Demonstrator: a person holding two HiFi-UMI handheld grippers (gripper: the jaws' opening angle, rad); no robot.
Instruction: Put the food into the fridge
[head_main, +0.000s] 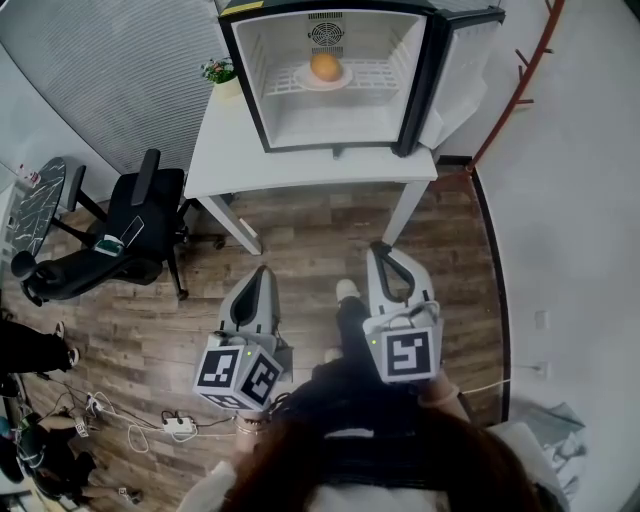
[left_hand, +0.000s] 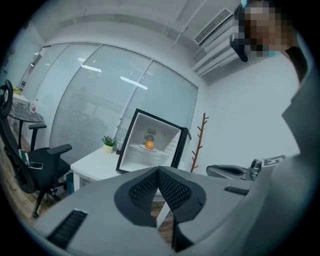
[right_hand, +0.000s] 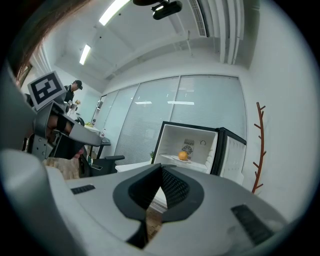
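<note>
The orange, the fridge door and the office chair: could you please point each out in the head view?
orange (head_main: 325, 66): head view, middle of the fruit.
fridge door (head_main: 462, 75): head view, white inner lining of the open door.
office chair (head_main: 150, 225): head view, black seat.

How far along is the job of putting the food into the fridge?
Done: the orange lies on a plate inside the fridge. In hand: nothing; the left gripper and right gripper are shut and empty. Left: the fridge door stands open, so perhaps only closing it.
</note>
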